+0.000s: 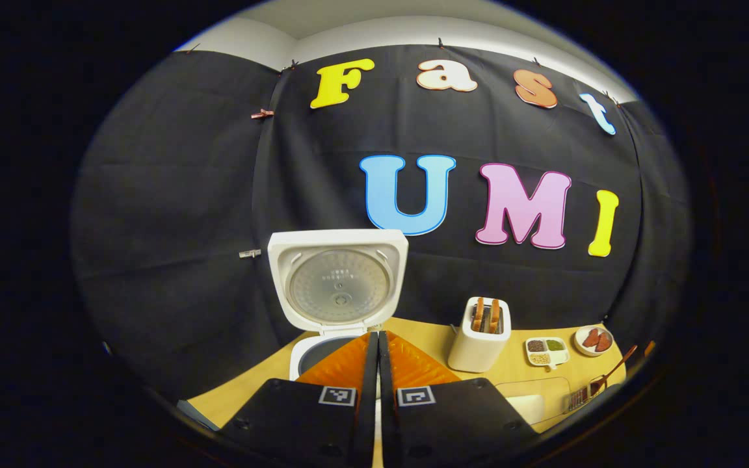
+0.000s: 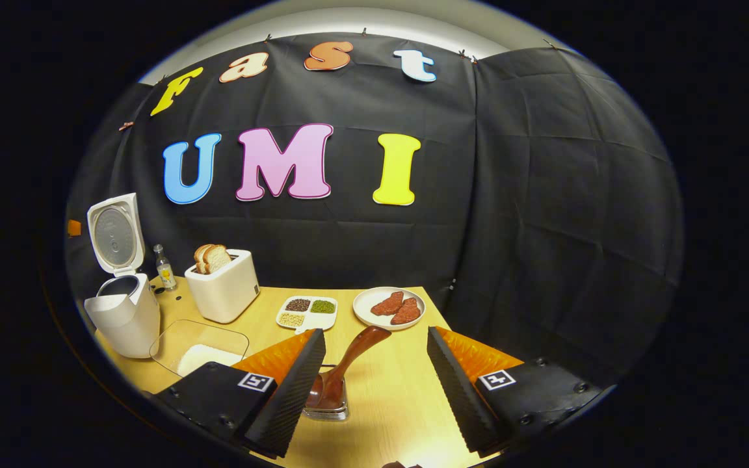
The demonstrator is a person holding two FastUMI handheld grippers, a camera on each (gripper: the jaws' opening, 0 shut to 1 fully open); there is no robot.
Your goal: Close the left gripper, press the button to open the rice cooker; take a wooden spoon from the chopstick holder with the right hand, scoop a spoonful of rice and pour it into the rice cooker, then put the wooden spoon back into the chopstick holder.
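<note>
Wooden spoon (image 2: 348, 364) in chopstick holder (image 2: 329, 406), rice cooker (image 2: 124, 312) open.

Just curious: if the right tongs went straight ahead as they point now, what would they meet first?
Probably the wooden spoon leaning in its holder, between the open right tongs. Depth is uncertain.

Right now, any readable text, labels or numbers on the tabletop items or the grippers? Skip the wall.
No text can be read.
Rice cooker lid: raised marks on the inner plate, too small to read.
Bottle: label too small and blurred.
Left gripper and right gripper: square coded markers, patterns only, no letters.
</note>
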